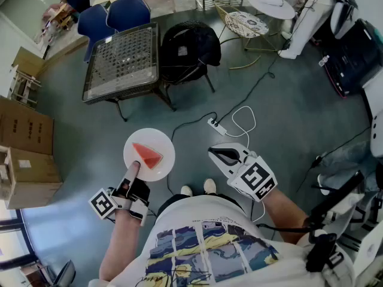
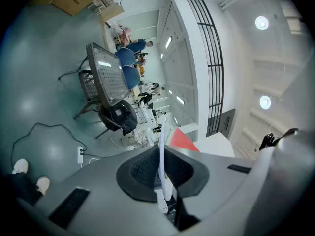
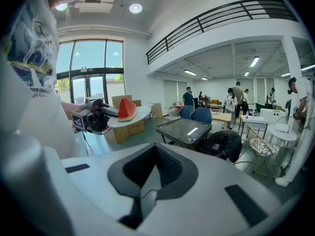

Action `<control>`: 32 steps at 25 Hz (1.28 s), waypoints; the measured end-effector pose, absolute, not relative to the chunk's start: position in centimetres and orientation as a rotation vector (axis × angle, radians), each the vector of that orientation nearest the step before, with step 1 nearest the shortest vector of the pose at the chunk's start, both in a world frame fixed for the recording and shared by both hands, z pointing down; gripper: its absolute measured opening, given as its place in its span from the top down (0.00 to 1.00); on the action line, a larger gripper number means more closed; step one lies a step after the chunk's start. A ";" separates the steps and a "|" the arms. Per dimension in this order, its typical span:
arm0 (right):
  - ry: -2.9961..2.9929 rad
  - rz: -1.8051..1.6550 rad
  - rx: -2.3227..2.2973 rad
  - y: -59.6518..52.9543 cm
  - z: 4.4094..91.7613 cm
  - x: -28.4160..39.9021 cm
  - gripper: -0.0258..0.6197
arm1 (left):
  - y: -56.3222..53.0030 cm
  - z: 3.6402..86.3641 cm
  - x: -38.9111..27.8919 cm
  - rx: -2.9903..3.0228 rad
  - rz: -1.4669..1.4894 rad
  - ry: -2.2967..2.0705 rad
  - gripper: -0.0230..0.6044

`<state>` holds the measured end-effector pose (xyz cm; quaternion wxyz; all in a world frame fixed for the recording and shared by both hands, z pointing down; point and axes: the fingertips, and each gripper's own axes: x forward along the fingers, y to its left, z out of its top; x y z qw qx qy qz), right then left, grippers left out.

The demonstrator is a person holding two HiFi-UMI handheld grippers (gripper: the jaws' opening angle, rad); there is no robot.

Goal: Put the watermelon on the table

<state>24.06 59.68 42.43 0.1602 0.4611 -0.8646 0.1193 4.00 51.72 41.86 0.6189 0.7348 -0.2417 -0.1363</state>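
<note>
A red watermelon slice (image 1: 147, 155) lies on a white round plate (image 1: 163, 167) that is held in the air above the floor. My left gripper (image 1: 133, 171) is shut on the plate's near rim; in the left gripper view the rim (image 2: 161, 146) runs edge-on between the pads, with the watermelon slice (image 2: 182, 140) beyond it. My right gripper (image 1: 215, 153) hovers to the right of the plate, shut and holding nothing. The right gripper view shows the watermelon slice (image 3: 127, 110) on the plate (image 3: 140, 115). The dark mesh-topped table (image 1: 122, 61) stands ahead.
A black chair with a dark bag (image 1: 188, 48) stands right of the table, with blue chairs (image 1: 114, 15) behind it. Cardboard boxes (image 1: 24, 154) are stacked at the left. A power strip with cables (image 1: 216, 125) lies on the floor ahead. People (image 3: 236, 98) stand far off.
</note>
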 end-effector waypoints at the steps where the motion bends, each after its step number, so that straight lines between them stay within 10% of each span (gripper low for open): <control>1: -2.471 0.337 1.312 60.0 42.4 24.1 0.95 | 51.9 41.9 4.2 1.694 -0.313 -0.555 0.92; 32: -2.485 0.201 1.138 50.9 41.6 15.2 0.84 | 45.5 43.1 -4.8 1.658 -0.422 -0.677 0.92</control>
